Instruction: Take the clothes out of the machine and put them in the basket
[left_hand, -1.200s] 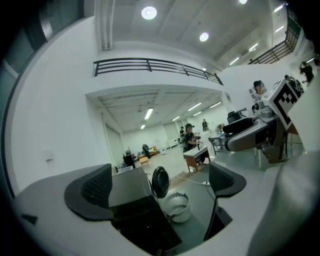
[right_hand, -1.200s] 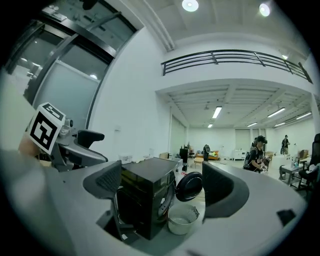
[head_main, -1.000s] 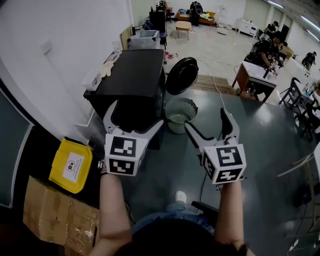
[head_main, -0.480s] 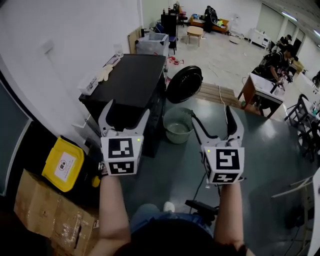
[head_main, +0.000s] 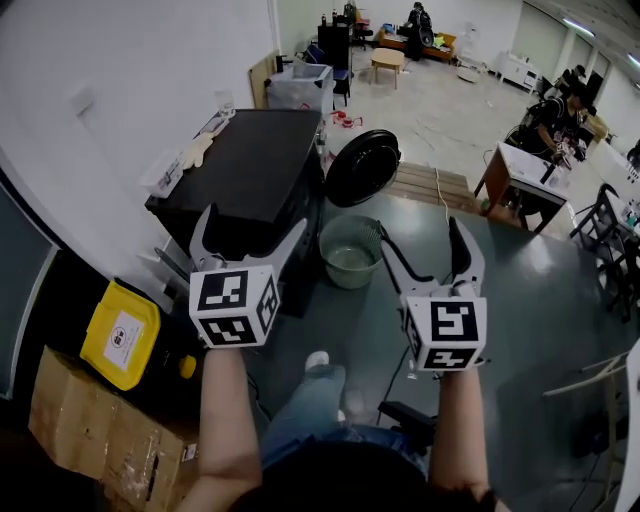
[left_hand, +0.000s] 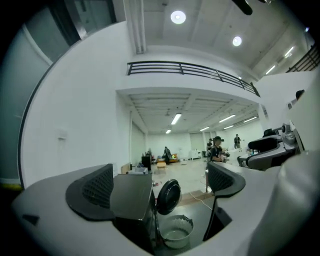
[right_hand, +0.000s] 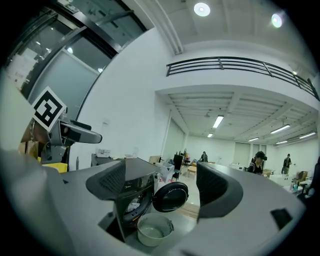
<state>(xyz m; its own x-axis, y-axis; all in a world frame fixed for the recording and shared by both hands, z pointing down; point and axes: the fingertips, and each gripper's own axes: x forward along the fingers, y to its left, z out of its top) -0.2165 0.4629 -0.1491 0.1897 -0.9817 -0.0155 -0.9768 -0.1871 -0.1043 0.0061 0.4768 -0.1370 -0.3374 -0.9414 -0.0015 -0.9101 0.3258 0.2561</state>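
A black washing machine (head_main: 250, 170) stands against the white wall with its round door (head_main: 362, 167) swung open. On the floor in front of it sits a pale round basket (head_main: 350, 250), which looks empty. In the right gripper view, light clothes (right_hand: 131, 206) show inside the drum, above the basket (right_hand: 154, 228). My left gripper (head_main: 250, 222) is held level short of the machine; its jaws have just been opening and hold nothing. My right gripper (head_main: 421, 232) is open and empty, level, to the right of the basket. The left gripper view shows the machine (left_hand: 131, 192) and the basket (left_hand: 176, 231) ahead.
A yellow box (head_main: 120, 333) and a cardboard box (head_main: 100, 430) lie at the left by the wall. White items (head_main: 185, 160) rest on the machine top. A wooden pallet (head_main: 430, 185) lies behind the door. Desks with people (head_main: 525, 160) stand at the right. A cable (head_main: 395, 370) crosses the floor.
Both grippers have moved forward towards the machine and basket as the person stepped closer. The left gripper has rolled a little. The right jaws stand slightly narrower than a second ago.
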